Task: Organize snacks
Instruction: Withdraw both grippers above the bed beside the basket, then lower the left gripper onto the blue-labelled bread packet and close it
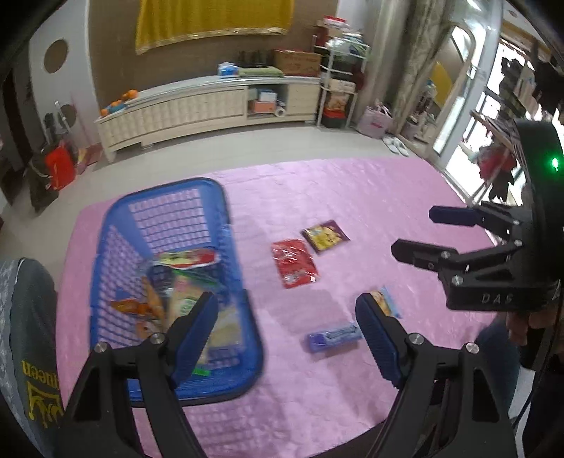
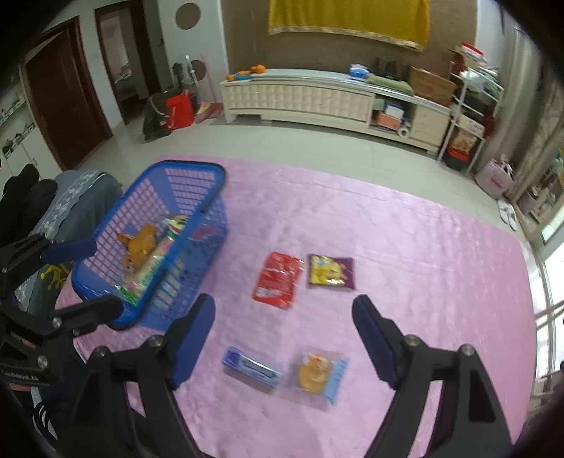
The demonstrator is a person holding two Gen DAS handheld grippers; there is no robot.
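Surface: pink quilted cloth [image 2: 405, 225] spread over a table, tiled floor beyond it.
Left gripper [image 1: 285, 313]: jaws spread wide, nothing between them; its left finger hangs over the near end of the basket, its right finger sits beside the pastry pack.
Right gripper [image 2: 283, 317]: jaws wide apart, empty, above the cloth; the blue bar and pastry pack lie below and between the fingers.
Blue bar [image 2: 251, 368]: flat on the cloth, nearest, just beside the pastry pack.
Pastry pack [image 2: 317, 377]: clear wrapper with blue edge, flat, right of the bar.
Red packet [image 2: 276, 280]: flat, mid-cloth, touching or nearly touching the yellow-purple packet [image 2: 330, 272] to its right.
Blue basket [image 1: 116, 218]: left side of the cloth, holding several snack packs in orange, green and red; single ones too blurred to name.
Far: long cream cabinet [image 2: 299, 97] along the wall, yellow cloth [image 2: 349, 17] hanging above it.
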